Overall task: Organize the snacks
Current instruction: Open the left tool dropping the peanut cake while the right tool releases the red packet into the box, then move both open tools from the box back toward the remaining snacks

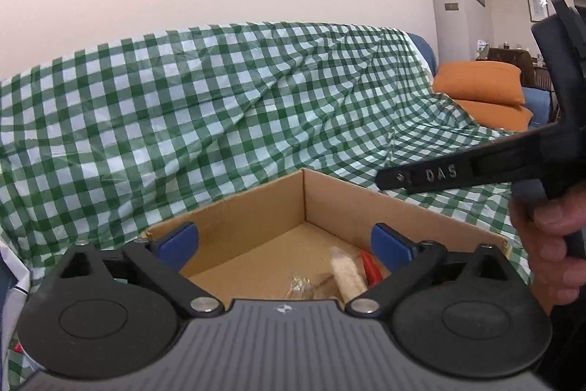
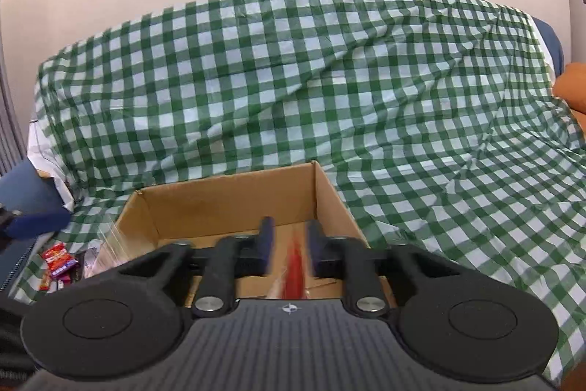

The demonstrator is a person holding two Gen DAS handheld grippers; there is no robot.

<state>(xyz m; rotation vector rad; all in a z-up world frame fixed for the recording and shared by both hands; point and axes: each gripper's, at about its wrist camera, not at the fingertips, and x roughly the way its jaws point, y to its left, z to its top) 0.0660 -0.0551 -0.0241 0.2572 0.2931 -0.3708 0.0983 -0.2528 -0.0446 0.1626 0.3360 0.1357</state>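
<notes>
An open cardboard box [image 1: 366, 204] stands on the green checked cloth. On its floor lie a pale wrapped snack [image 1: 348, 275], a clear wrapper [image 1: 300, 284] and a red packet [image 1: 370, 268]. My left gripper [image 1: 284, 244] hovers at the box's near edge, open wide, nothing between its blue pads. In the right wrist view my right gripper [image 2: 291, 239] hangs over the same box [image 2: 234, 200], its jaws apart. The blurred red packet [image 2: 295, 262] shows between them without touching either pad. One of the right gripper's fingers [image 1: 421, 176] reaches in from the right, held by a hand [image 1: 549, 244].
The checked cloth [image 2: 329, 98] drapes a sofa rising behind the box. Several small snack packs [image 2: 58, 262] and a clear plastic bag [image 2: 110, 244] lie left of the box. Orange cushions [image 1: 479, 87] sit far right.
</notes>
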